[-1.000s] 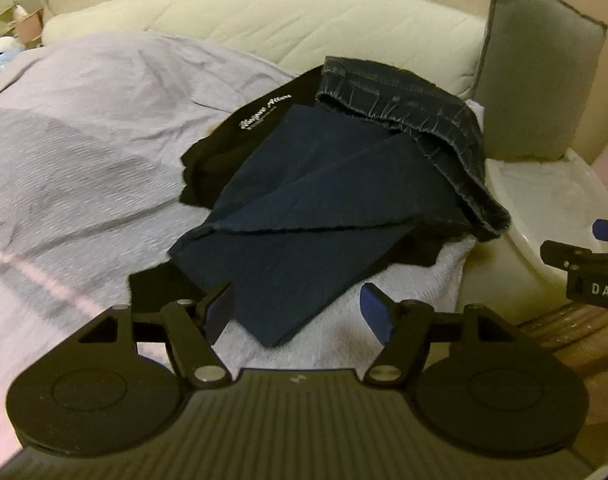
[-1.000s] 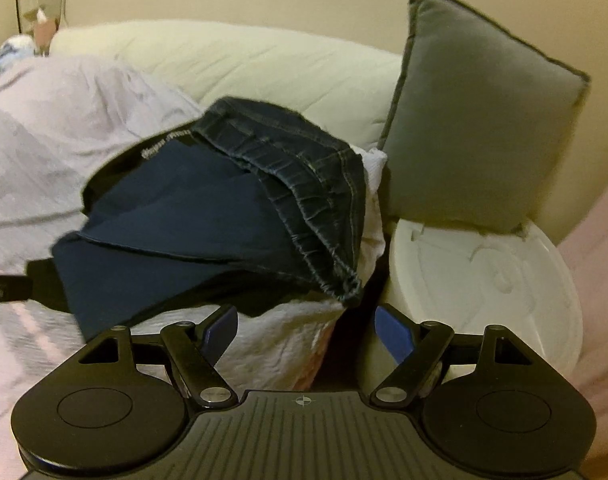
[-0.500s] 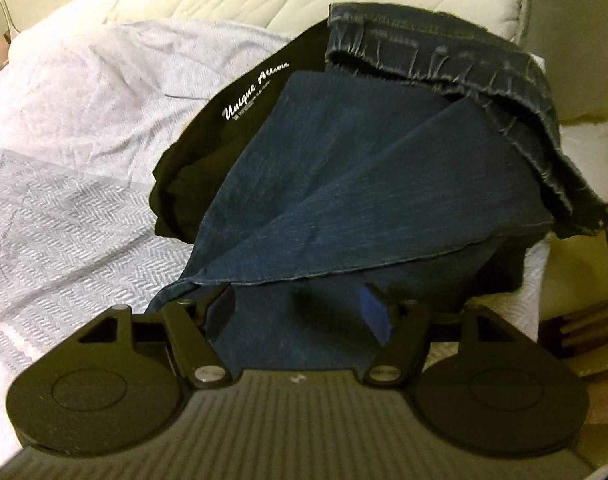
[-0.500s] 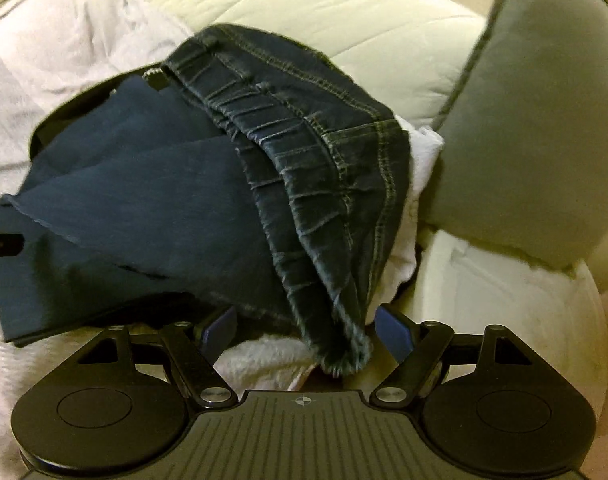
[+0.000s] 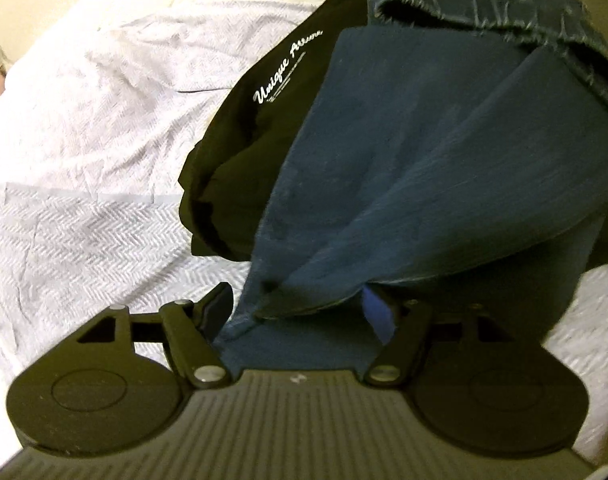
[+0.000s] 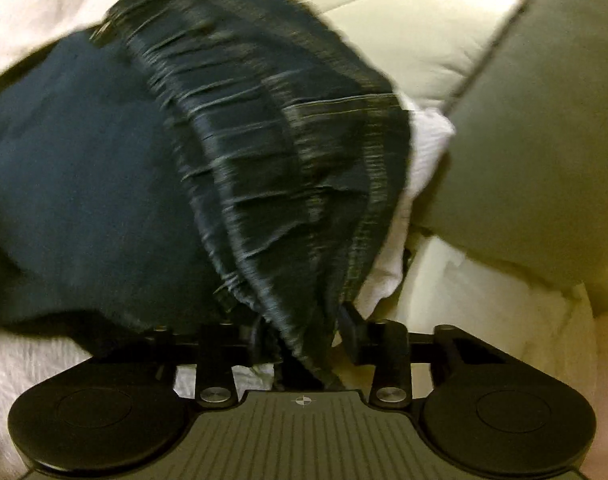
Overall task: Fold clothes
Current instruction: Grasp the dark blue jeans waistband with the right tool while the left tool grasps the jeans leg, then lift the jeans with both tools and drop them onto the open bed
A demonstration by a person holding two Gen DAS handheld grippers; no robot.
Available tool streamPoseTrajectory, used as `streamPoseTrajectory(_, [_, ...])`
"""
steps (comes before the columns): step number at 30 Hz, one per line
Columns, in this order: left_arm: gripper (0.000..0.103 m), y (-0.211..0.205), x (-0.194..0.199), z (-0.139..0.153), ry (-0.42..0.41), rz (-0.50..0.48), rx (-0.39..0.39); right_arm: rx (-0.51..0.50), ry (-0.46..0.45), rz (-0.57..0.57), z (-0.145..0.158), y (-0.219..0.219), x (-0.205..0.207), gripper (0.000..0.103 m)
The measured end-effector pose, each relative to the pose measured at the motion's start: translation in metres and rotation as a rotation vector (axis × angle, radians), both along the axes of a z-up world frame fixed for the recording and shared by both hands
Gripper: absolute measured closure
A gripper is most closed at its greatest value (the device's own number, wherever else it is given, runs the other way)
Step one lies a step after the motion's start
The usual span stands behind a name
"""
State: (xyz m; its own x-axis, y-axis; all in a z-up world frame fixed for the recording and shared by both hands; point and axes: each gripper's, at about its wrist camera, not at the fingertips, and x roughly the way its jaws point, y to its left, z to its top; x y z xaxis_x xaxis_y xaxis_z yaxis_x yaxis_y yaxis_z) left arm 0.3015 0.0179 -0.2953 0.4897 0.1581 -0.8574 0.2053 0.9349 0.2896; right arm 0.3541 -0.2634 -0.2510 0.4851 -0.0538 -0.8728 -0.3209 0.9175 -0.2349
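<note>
We have dropped both hand-held grippers onto the dark blue denim garment [image 5: 444,168] heaped on the bed: the left hand-held gripper [image 5: 299,312] stands apart around its hem, the right hand-held gripper [image 6: 299,332] is closing on its pleated edge, so lifting comes next.

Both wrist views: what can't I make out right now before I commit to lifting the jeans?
- Left wrist view: the jeans run off the top and right edges. The left gripper straddles a hem, but its left pad is in shadow, so contact is unclear.
- Right wrist view: motion blur smears the waistband. The right gripper is closing around it, and the cloth hides the pads.
- Black garment: mostly buried under the jeans.
</note>
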Motion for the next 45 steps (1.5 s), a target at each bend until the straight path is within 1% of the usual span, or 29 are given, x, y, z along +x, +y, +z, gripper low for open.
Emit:
streamPoseTrajectory(2, [0.025,0.007,0.004,-0.009,0.011,-0.026,-0.009,0.011,0.011,0.002,0.0,-0.005,0.002,0.063])
streamPoseTrajectory(4, [0.014,0.015,0.009,-0.016,-0.004,-0.038,-0.026,-0.019,0.037,0.02,-0.006,-0.003,0.005,0.058])
streamPoseTrajectory(6, [0.009,0.023,0.014,-0.022,0.003,-0.057,-0.058,-0.062,0.065,0.043,-0.014,0.0,0.007,0.053])
streamPoseTrajectory(8, [0.011,0.034,0.019,-0.027,0.027,-0.065,-0.127,-0.09,0.074,0.053,-0.019,0.003,0.007,0.053])
streamPoseTrajectory(9, [0.025,0.039,0.021,-0.029,0.045,-0.069,-0.175,-0.084,0.07,0.053,-0.019,0.003,0.007,0.053])
streamPoseTrajectory(10, [0.031,0.041,0.022,-0.029,0.056,-0.075,-0.199,-0.064,0.061,0.049,-0.017,0.001,0.007,0.063])
streamPoseTrajectory(11, [0.034,0.04,0.022,-0.028,0.062,-0.082,-0.208,-0.042,0.058,0.04,-0.014,-0.001,0.008,0.09])
streamPoseTrajectory(12, [0.046,0.037,0.019,-0.026,0.063,-0.104,-0.202,-0.019,0.06,0.027,-0.01,-0.004,0.008,0.093])
streamPoseTrajectory(13, [0.062,0.034,0.016,-0.023,0.055,-0.115,-0.181,0.004,0.061,0.014,-0.007,-0.007,0.009,0.093])
streamPoseTrajectory(14, [0.074,0.032,0.012,-0.021,0.044,-0.112,-0.157,0.017,0.054,0.007,-0.003,-0.008,0.01,0.096])
streamPoseTrajectory(15, [0.083,0.03,0.009,-0.018,0.033,-0.11,-0.133,0.029,0.04,0.0,0.002,-0.009,0.009,0.097])
streamPoseTrajectory(16, [0.09,0.03,0.005,-0.012,0.014,-0.095,-0.135,0.046,0.025,-0.013,0.009,-0.01,0.007,0.097])
streamPoseTrajectory(18, [0.093,0.032,-0.007,0.005,-0.038,-0.045,-0.173,0.088,-0.014,-0.03,0.029,-0.013,0.002,0.098])
streamPoseTrajectory(20, [0.093,0.031,-0.025,0.023,-0.1,0.005,-0.208,0.138,-0.06,-0.045,0.053,-0.015,-0.004,0.098])
streamPoseTrajectory(22, [0.094,0.029,-0.044,0.044,-0.165,0.06,-0.26,0.208,-0.124,-0.057,0.086,-0.013,-0.013,0.099])
streamPoseTrajectory(25, [0.095,0.031,-0.078,0.076,-0.261,0.126,-0.364,0.321,-0.207,-0.054,0.134,-0.003,-0.024,0.099])
streamPoseTrajectory(26, [0.095,0.031,-0.09,0.087,-0.295,0.139,-0.382,0.362,-0.231,-0.044,0.149,0.0,-0.026,0.099])
streamPoseTrajectory(29, [0.095,0.036,-0.126,0.125,-0.405,0.179,-0.418,0.478,-0.29,0.029,0.193,0.023,-0.043,0.099])
streamPoseTrajectory(32, [0.095,0.056,-0.173,0.168,-0.535,0.243,-0.438,0.583,-0.344,0.146,0.238,0.055,-0.072,0.099])
streamPoseTrajectory(35, [0.095,0.083,-0.235,0.214,-0.667,0.32,-0.419,0.703,-0.373,0.262,0.276,0.089,-0.106,0.099])
streamPoseTrajectory(37, [0.095,0.101,-0.285,0.246,-0.753,0.372,-0.363,0.787,-0.37,0.324,0.295,0.11,-0.126,0.099])
streamPoseTrajectory(39, [0.095,0.118,-0.337,0.276,-0.832,0.434,-0.28,0.885,-0.344,0.38,0.311,0.132,-0.146,0.099])
streamPoseTrajectory(42, [0.096,0.14,-0.415,0.32,-0.936,0.53,-0.122,1.032,-0.296,0.458,0.331,0.167,-0.173,0.099])
streamPoseTrajectory(43, [0.096,0.146,-0.439,0.331,-0.951,0.568,-0.073,1.078,-0.276,0.476,0.337,0.178,-0.179,0.099])
streamPoseTrajectory(45, [0.095,0.158,-0.484,0.347,-0.962,0.652,0.019,1.151,-0.208,0.474,0.341,0.201,-0.192,0.099])
